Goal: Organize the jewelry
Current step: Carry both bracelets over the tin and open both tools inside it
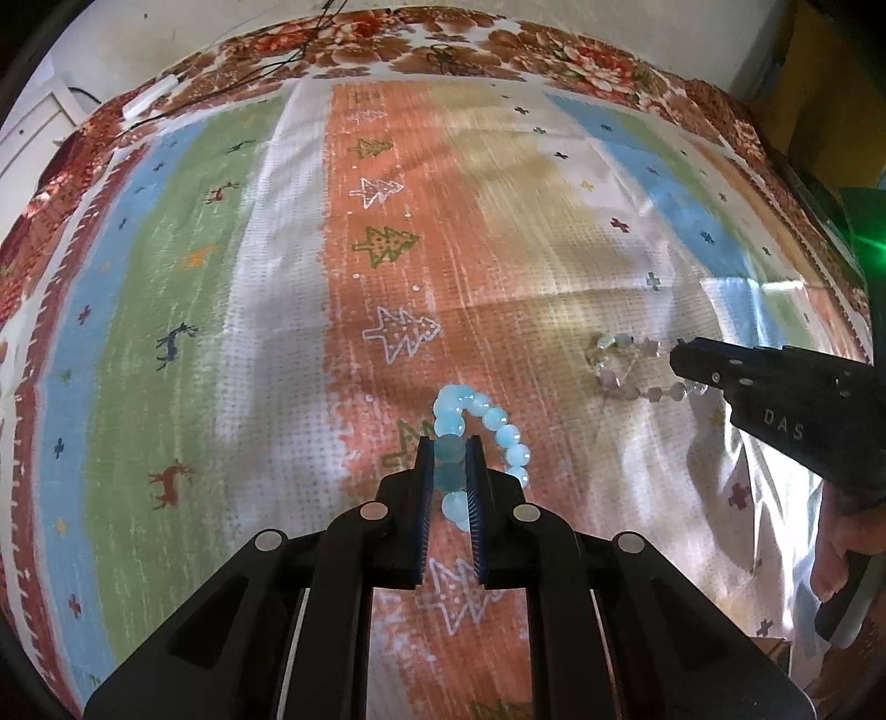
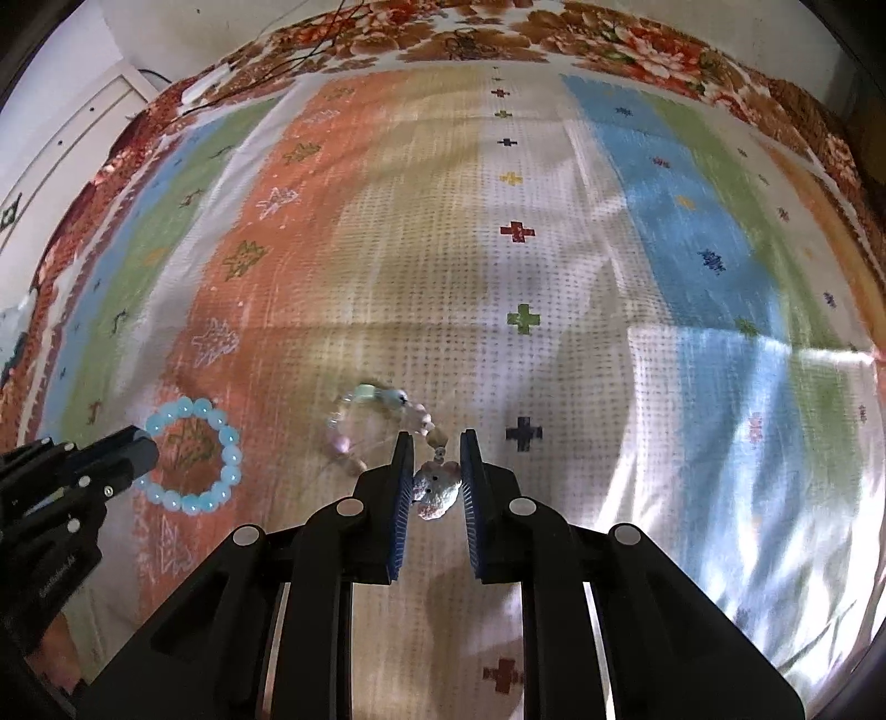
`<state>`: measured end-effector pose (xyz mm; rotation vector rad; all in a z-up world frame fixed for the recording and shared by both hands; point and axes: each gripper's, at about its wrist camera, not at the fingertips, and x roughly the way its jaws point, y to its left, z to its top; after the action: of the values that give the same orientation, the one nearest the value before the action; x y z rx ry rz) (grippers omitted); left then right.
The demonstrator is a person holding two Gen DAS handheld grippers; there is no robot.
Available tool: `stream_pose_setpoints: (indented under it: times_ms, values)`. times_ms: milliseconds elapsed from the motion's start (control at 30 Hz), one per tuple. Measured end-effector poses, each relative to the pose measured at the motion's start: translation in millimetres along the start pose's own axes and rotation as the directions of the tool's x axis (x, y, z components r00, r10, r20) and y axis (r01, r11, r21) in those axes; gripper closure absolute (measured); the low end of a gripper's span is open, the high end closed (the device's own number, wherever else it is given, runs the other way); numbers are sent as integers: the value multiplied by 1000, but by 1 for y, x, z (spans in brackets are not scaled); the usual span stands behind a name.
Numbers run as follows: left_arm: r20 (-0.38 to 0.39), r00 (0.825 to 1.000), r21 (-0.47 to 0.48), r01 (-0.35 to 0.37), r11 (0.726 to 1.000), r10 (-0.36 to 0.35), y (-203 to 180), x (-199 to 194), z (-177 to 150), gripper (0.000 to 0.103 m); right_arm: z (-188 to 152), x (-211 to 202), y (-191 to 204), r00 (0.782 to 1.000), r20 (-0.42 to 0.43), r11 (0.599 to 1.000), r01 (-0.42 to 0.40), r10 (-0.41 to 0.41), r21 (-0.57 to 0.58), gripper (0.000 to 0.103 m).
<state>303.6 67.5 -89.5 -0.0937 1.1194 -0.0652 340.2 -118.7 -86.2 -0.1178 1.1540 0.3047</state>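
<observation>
A light blue bead bracelet [image 1: 480, 437] hangs just above the striped cloth, and my left gripper [image 1: 450, 451] is shut on several of its beads. From the right wrist view the same blue bracelet [image 2: 194, 454] forms a ring with the left gripper [image 2: 147, 454] at its left rim. A pastel bracelet [image 2: 382, 429] of pink, clear and pale green beads carries a small pink bear charm [image 2: 437, 490]. My right gripper [image 2: 437, 446] is shut on that charm. In the left wrist view the pastel bracelet [image 1: 631, 368] trails from the right gripper [image 1: 684, 363].
A striped cloth [image 1: 277, 277] with tree, reindeer and cross motifs covers a bed with a floral spread [image 1: 498, 50] at the far edge. Dark cords [image 1: 266, 66] lie on that spread. White furniture [image 1: 33, 144] stands at far left. A person's fingers [image 1: 836, 559] hold the right gripper's handle.
</observation>
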Motion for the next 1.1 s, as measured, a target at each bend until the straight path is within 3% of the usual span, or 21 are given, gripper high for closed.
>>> stream_pose_setpoints:
  times_ms: [433, 1100]
  values:
    - [50, 999, -22, -2, 1000, 3, -6, -32, -6, 92, -18, -46, 18, 997, 70, 996, 24, -18, -85, 85]
    - [146, 988, -35, 53, 998, -48, -32, -94, -32, 92, -65, -123, 20, 980, 173, 989, -80, 101, -122, 85]
